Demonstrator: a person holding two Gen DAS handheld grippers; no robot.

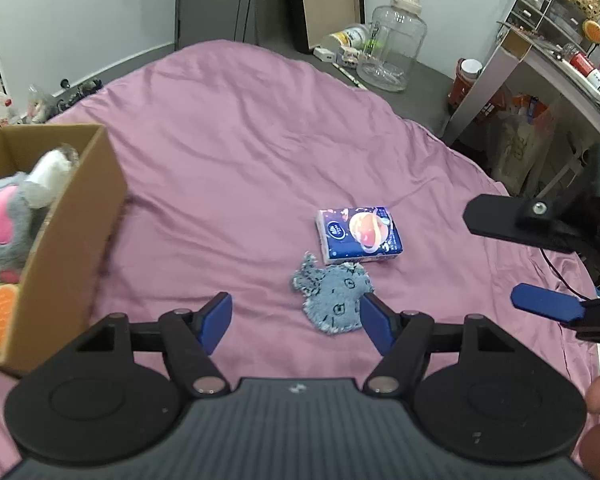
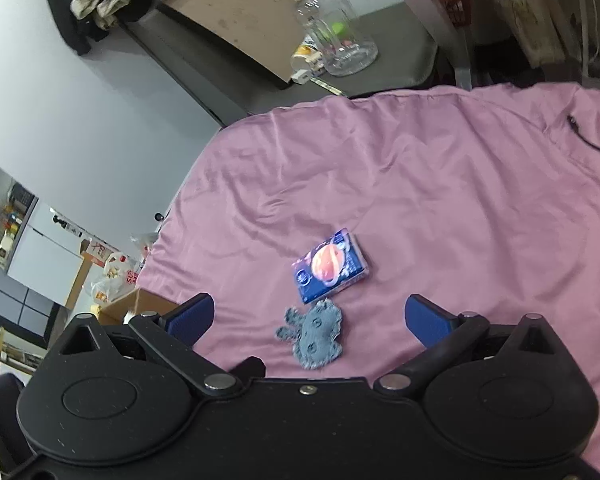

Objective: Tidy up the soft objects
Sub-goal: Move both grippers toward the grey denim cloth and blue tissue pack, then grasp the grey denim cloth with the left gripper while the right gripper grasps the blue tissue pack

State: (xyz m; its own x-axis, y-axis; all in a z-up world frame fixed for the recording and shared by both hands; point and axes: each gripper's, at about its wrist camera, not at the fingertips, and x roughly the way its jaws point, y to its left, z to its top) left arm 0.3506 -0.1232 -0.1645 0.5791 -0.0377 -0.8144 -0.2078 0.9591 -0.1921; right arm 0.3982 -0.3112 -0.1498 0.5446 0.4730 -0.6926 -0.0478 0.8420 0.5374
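Grey-blue fuzzy cloth (image 1: 332, 298) lies flat mid-bed on pink sheet (image 1: 228, 152), tissue pack (image 1: 359, 235) touching it at 1 o'clock. Left gripper (image 1: 296, 322) wide, empty, above cloth. Right gripper (image 2: 310, 320) wide, empty. Cardboard box (image 1: 72, 240) at 9 o'clock holds plush toys (image 1: 8, 216).

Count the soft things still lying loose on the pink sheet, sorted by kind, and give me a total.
Fuzzy blue-grey cloth: 1
Blue tissue pack: 1
Total loose on the pink sheet: 2
Not counted: the plush toys already in the cardboard box; how many there are cannot be told.
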